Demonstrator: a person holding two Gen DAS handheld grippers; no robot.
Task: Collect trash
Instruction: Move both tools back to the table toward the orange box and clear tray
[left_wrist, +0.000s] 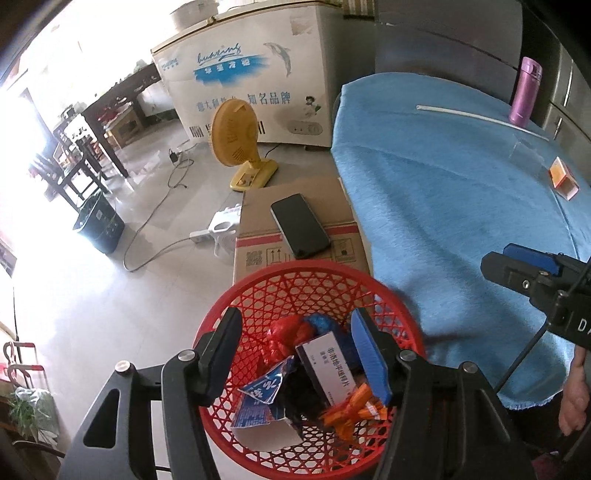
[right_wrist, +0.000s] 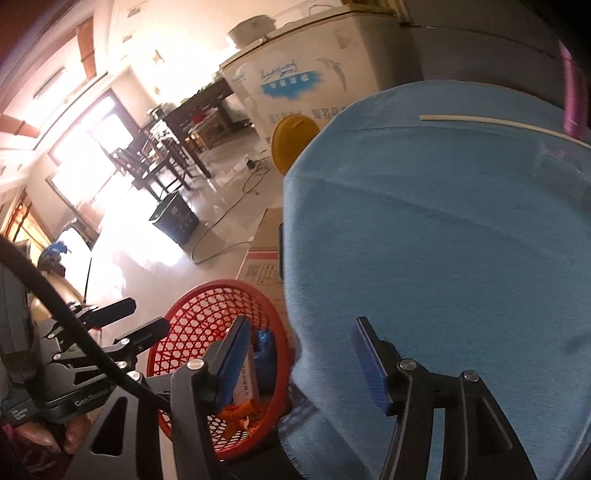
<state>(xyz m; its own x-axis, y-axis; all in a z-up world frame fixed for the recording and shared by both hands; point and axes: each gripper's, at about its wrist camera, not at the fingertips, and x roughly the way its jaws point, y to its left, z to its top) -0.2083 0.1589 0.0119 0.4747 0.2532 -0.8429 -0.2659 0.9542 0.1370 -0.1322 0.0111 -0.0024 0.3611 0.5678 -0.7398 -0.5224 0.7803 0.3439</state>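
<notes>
A red mesh basket (left_wrist: 258, 291) stands on the floor beside the blue-covered table (left_wrist: 461, 192). It holds a white and purple box (left_wrist: 325, 365), a torn blue carton (left_wrist: 262, 402), red and blue crumpled wrappers (left_wrist: 291, 332) and orange wrappers (left_wrist: 351, 410). My left gripper (left_wrist: 295, 354) hangs open and empty right above the basket. My right gripper (right_wrist: 295, 365) is open and empty over the table's near edge; it also shows in the left wrist view (left_wrist: 524, 269). A small orange box (left_wrist: 563, 177) lies on the table at the far right. The basket also shows in the right wrist view (right_wrist: 207, 314).
A cardboard box (left_wrist: 295, 236) with a black phone (left_wrist: 299, 225) on it stands behind the basket. A purple bottle (left_wrist: 524, 92) and a white stick (left_wrist: 480, 118) are on the table's far side. A yellow fan (left_wrist: 236, 140), a white chest freezer (left_wrist: 251, 81), cables and a dark bin (left_wrist: 99, 225) are on the floor.
</notes>
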